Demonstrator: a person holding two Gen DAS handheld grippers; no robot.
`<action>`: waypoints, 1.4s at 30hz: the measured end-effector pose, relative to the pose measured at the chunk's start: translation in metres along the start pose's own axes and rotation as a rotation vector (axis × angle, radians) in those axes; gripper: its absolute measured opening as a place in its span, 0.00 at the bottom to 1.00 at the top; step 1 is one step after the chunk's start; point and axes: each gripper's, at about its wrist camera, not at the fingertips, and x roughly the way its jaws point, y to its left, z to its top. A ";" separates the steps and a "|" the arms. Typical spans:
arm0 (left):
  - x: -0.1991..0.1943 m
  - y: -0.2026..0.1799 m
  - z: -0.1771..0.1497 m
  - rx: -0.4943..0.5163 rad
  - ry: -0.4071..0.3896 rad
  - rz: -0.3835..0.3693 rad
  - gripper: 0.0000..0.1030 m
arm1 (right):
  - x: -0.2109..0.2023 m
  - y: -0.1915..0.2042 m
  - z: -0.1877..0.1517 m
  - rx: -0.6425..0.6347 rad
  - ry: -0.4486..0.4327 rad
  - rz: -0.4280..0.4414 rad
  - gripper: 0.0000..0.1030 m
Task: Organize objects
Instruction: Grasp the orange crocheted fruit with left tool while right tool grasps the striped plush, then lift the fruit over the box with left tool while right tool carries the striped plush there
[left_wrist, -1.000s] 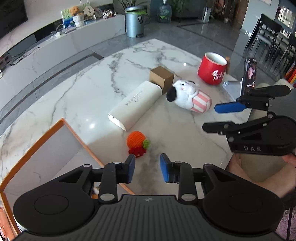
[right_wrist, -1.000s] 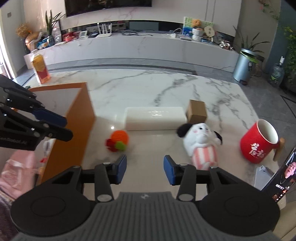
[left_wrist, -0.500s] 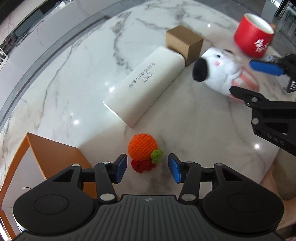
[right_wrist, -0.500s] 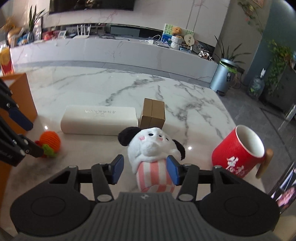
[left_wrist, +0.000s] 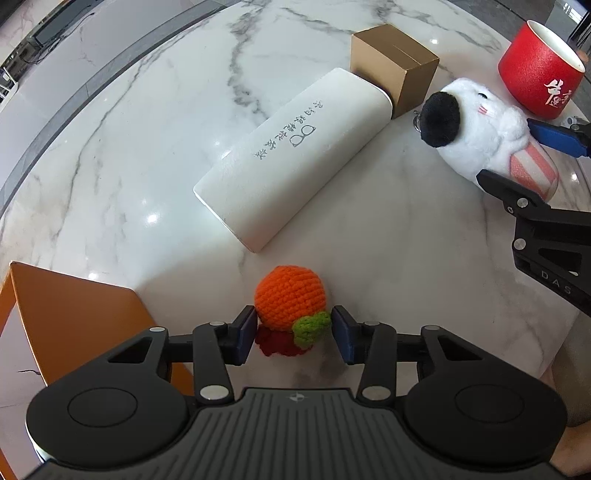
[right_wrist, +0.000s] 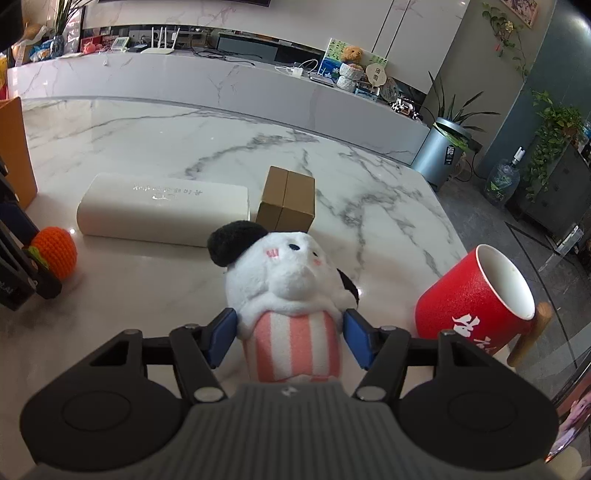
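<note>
Marble tabletop (left_wrist: 110, 155): crochet orange (left_wrist: 290, 297) between fingers (left_wrist: 245, 334).

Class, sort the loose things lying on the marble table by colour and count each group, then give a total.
White: 2, the long case and the plush dog
Red: 1, the mug
Orange: 1, the crocheted fruit
Brown: 1, the small cardboard box
Total: 5

Right gripper (right_wrist: 290, 338) straddles plush panda toy (right_wrist: 286, 280) on marble table (right_wrist: 166, 136), jaws just opening, blue pads beside striped body (contact unclear). Behind: white case (right_wrist: 162, 208), brown cardboard box (right_wrist: 287, 199). Red mug (right_wrist: 476, 299) right; crocheted orange (right_wrist: 55, 251) left.
</note>
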 end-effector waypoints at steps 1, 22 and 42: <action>-0.001 -0.001 -0.001 0.001 -0.003 -0.002 0.48 | 0.000 0.000 0.000 0.002 0.003 0.001 0.60; -0.104 0.017 -0.064 -0.213 -0.281 -0.173 0.47 | -0.086 0.010 0.014 0.202 -0.027 0.205 0.54; -0.174 0.113 -0.167 -0.332 -0.412 -0.066 0.47 | -0.204 0.097 0.081 0.192 -0.154 0.593 0.54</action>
